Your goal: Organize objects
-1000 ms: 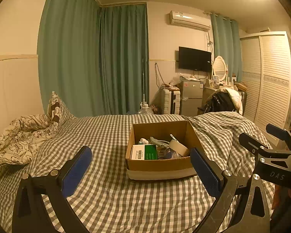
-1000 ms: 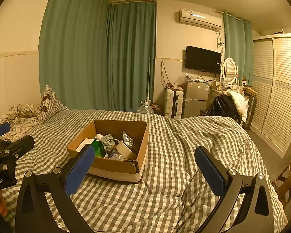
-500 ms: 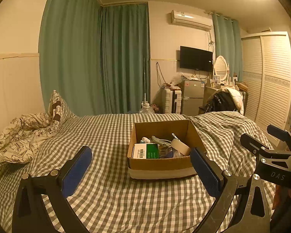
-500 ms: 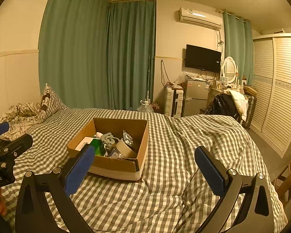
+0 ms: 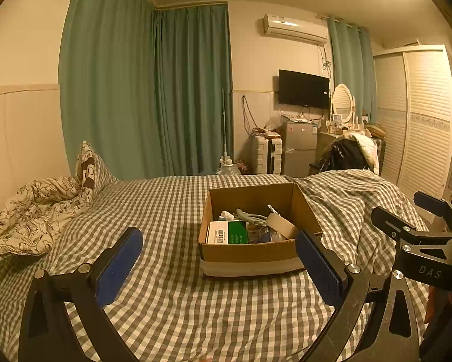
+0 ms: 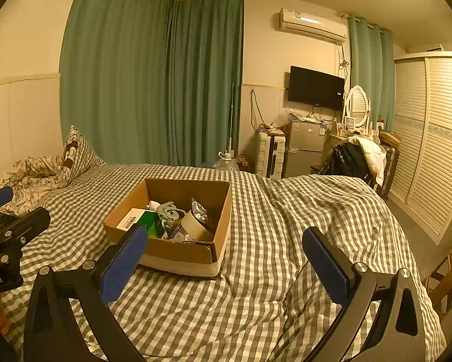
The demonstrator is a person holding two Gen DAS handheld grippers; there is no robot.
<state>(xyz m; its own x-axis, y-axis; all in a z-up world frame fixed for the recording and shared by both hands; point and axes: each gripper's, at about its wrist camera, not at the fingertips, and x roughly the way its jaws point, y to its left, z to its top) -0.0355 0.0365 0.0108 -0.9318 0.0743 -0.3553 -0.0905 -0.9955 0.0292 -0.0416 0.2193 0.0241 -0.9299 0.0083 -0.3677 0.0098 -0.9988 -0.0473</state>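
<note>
Cardboard box of mixed items sits mid-bed on checked cover, left gripper and right gripper both spread wide, empty, hovering short of it, probably lining up to reach in.

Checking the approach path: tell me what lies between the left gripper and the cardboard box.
Only bare checked bedcover lies between the left gripper and the cardboard box, shown in the left wrist view.
</note>
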